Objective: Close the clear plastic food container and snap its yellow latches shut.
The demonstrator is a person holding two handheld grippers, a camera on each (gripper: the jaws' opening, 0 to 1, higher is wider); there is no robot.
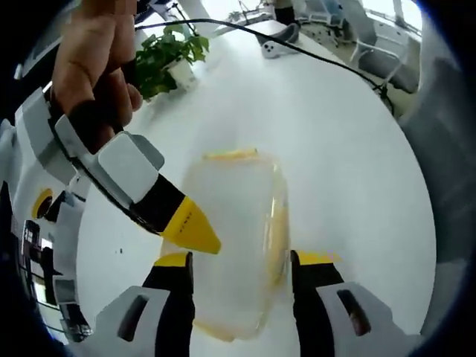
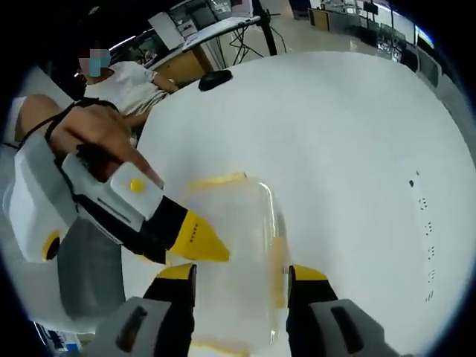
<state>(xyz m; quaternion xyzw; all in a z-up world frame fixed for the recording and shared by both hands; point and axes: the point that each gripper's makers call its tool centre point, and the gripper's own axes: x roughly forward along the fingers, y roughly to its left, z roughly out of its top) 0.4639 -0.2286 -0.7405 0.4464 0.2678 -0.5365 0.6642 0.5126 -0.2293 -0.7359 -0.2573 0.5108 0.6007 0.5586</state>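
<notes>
In the left gripper view, your left gripper [image 1: 242, 260] stood with its jaws spread wide, one on each side of the clear plastic food container [image 1: 236, 245], which lay flat on the white table [image 1: 349, 163] directly ahead and reached in between the yellow tips. A yellow latch [image 1: 232, 155] showed along the container's far edge and another latch [image 1: 278, 234] ran down its side next to your jaw; whether either was snapped down could not be told through the blur. Your right gripper [image 1: 195, 232] came in from the side, held in your hand [image 1: 93, 56], its yellow tip over the near corner of the container; whether it touched could not be told. In the right gripper view, your right gripper [image 2: 242, 274] also had its jaws parted, straddling the near end of the same container [image 2: 234, 253], and the left gripper [image 2: 199, 239] came in from the side with its yellow tip at the container's edge. Beyond the container the table carried a potted plant [image 1: 167, 56], a black cable [image 1: 297, 48] and a small white device [image 1: 271, 50]. A seated person [image 2: 130, 85] in a white shirt was at the table's far side, beside a black object [image 2: 216, 78], with desks and equipment farther back.
</notes>
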